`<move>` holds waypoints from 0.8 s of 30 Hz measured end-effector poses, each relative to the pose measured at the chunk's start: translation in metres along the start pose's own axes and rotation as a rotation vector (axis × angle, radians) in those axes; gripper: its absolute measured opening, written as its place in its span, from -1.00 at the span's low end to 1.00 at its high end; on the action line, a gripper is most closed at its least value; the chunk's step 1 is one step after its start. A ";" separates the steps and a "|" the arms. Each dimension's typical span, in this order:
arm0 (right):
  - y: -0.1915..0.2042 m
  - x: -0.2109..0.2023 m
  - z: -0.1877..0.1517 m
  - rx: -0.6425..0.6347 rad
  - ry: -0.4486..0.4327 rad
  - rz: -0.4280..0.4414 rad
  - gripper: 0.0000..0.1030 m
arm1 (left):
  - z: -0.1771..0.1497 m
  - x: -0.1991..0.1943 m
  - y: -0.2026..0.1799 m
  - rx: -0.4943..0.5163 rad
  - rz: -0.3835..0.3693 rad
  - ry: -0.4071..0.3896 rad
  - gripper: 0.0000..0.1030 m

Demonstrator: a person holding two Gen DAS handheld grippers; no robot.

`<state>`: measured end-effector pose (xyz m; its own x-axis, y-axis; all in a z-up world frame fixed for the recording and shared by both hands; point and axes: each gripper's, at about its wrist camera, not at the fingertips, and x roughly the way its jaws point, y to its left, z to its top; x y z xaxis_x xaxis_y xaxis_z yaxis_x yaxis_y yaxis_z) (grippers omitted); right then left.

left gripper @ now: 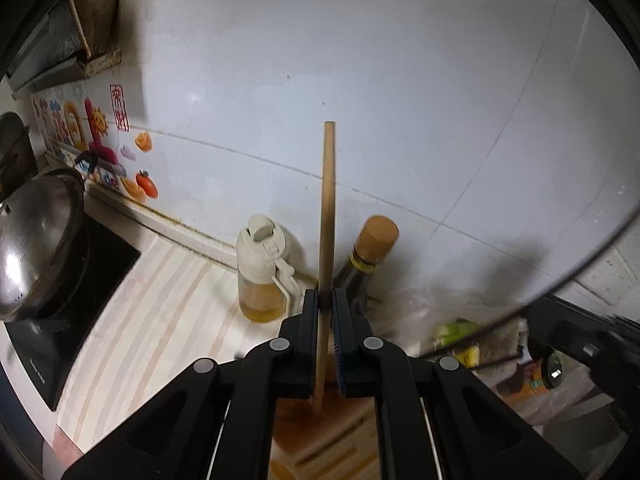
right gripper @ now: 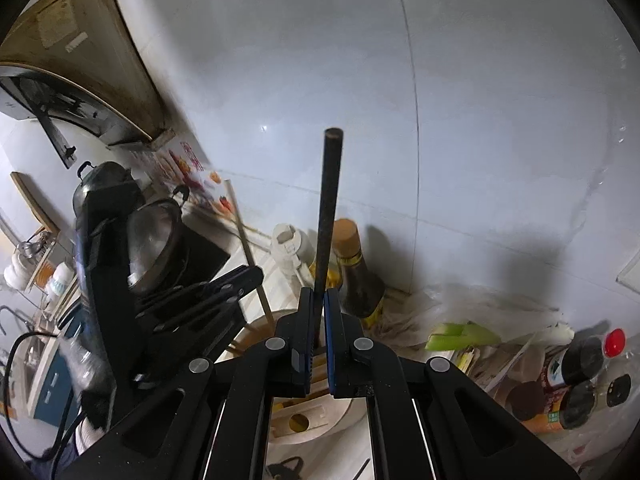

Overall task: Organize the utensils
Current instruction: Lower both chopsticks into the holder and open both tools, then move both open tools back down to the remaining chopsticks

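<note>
My left gripper (left gripper: pixel 326 300) is shut on a light wooden chopstick (left gripper: pixel 327 208) that stands upright, its lower end reaching down over a beige utensil holder (left gripper: pixel 340 420). My right gripper (right gripper: pixel 319 300) is shut on a dark chopstick (right gripper: pixel 329 208), also upright, above the round beige utensil holder (right gripper: pixel 316 420) with slots in its top. The left gripper (right gripper: pixel 236 280) shows in the right wrist view at the left, with the wooden chopstick (right gripper: pixel 244 236) slanting up from it.
An oil dispenser (left gripper: pixel 262 268) and a dark sauce bottle (left gripper: pixel 368 256) stand against the white tiled wall. A wok with a lid (left gripper: pixel 36 240) sits on the black stove at the left. Bags, greens (right gripper: pixel 460 334) and bottles (right gripper: pixel 576 364) crowd the counter at the right.
</note>
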<state>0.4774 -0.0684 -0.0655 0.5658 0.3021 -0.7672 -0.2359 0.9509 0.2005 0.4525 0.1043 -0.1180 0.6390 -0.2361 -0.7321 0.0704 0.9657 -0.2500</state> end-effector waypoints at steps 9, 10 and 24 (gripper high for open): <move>-0.013 -0.002 0.003 0.076 0.041 -0.008 0.13 | -0.019 -0.057 0.005 -0.017 0.081 -0.064 0.81; -0.014 -0.007 0.002 0.075 0.035 -0.009 0.19 | -0.022 -0.062 0.007 -0.022 0.093 -0.080 0.82; -0.066 -0.057 -0.101 0.160 -0.066 -0.152 0.97 | -0.122 -0.088 0.018 -0.002 0.209 -0.067 1.00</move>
<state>0.3809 -0.1550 -0.0960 0.6367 0.1534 -0.7557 -0.0188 0.9828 0.1837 0.3039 0.1295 -0.1353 0.6891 -0.0229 -0.7243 -0.0705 0.9926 -0.0985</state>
